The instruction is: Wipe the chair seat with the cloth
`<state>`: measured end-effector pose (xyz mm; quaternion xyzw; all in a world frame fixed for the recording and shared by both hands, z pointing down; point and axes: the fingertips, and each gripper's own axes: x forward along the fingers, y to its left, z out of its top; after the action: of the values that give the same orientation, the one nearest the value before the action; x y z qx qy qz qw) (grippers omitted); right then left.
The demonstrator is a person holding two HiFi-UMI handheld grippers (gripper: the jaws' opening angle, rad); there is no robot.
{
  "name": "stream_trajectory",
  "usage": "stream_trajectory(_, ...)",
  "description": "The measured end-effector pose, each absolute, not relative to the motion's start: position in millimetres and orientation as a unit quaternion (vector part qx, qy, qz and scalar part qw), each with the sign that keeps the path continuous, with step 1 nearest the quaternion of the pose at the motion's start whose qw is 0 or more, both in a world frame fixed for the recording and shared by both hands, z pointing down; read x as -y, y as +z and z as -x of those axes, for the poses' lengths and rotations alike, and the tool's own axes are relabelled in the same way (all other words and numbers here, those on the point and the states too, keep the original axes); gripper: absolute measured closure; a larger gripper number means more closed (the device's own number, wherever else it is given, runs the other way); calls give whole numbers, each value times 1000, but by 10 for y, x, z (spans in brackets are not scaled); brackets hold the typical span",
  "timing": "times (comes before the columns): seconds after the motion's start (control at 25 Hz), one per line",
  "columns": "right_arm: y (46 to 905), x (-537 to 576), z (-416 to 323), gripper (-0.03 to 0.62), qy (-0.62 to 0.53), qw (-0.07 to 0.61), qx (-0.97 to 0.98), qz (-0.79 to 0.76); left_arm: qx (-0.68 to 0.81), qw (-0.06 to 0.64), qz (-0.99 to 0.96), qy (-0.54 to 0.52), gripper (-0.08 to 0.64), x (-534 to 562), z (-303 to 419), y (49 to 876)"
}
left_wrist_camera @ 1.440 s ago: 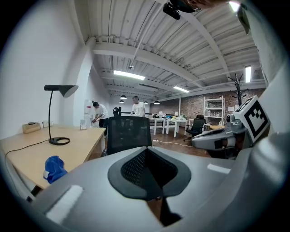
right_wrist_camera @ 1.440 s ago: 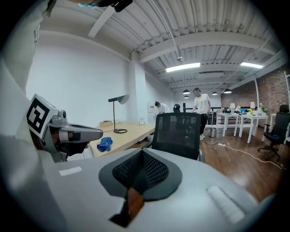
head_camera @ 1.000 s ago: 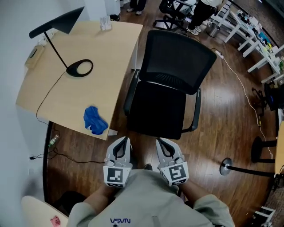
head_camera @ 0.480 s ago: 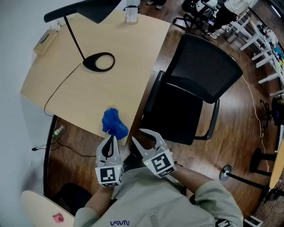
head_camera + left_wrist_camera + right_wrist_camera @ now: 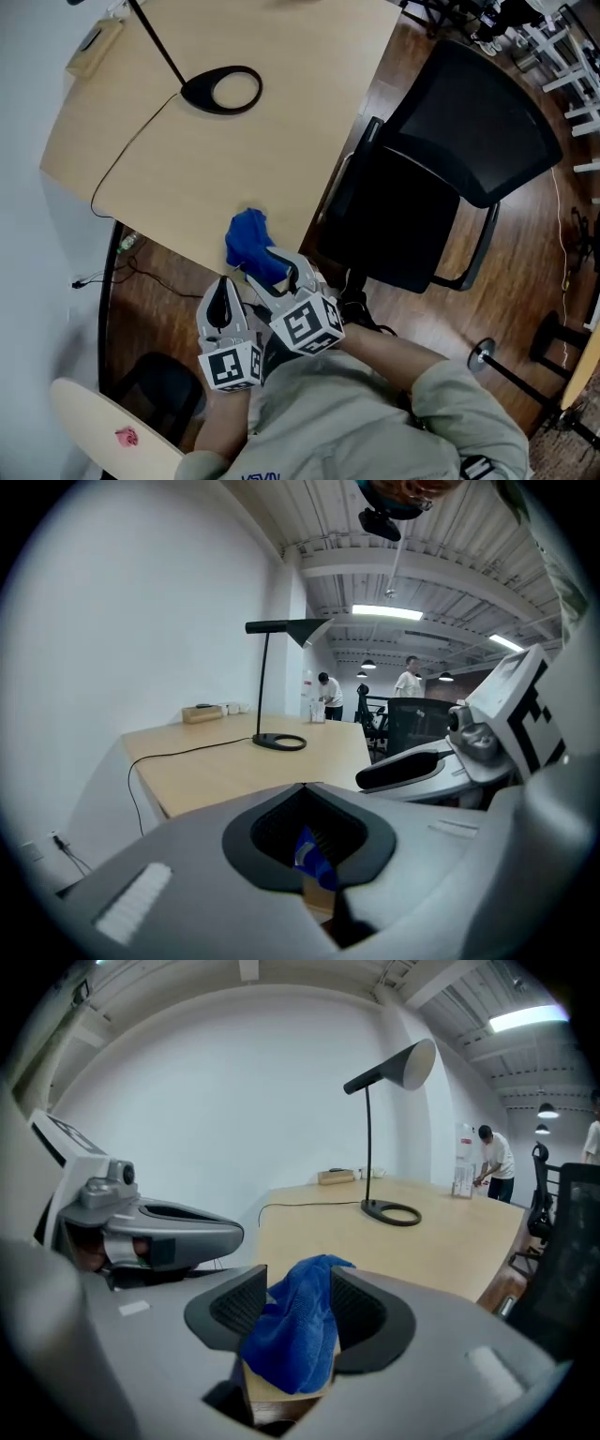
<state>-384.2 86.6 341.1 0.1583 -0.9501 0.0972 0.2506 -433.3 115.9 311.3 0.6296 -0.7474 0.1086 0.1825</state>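
The blue cloth (image 5: 253,246) lies bunched at the near corner of the wooden desk (image 5: 234,159). My right gripper (image 5: 278,270) reaches over that corner. Its jaws have just been opening and stand wide on either side of the cloth (image 5: 295,1335), not squeezing it. Just left of it and below the desk edge, my left gripper (image 5: 222,302) is shut with nothing in it; its own view shows a sliver of the cloth (image 5: 309,853) through the gap behind its tips. The black office chair (image 5: 422,216) stands to the right of the desk, its seat bare.
A black lamp with a ring base (image 5: 221,89) and its cable (image 5: 131,155) sit on the desk. A round stand base (image 5: 483,354) is on the wood floor right of the chair. A pale rounded object (image 5: 103,431) is at lower left. People stand far off.
Both grippers moved left from in front of the chair to the desk corner. The right jaws went from shut to wide open and now straddle the cloth.
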Motion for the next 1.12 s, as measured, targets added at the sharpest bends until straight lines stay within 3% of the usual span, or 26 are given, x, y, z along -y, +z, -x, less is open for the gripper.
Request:
stream_trajectory(0.4,4176,-850,4045,397,86,332,930,-130,765,196,-602,116,556,-1176,4329,3254)
stream_trajectory(0.52,4178,-853,4038,479,81,330,932,-127,764,195,-604,121,557,-1129,4282,3260)
stream_trajectory(0.64,4064,-797,3924,503,94,314,935,-136,759,188,-611,123,557,-1042,4159,3224)
stream_trajectory(1.12,3625,385,2075,508,129,258,903,-318,654,156,-728,135,557,-49,2531,3130)
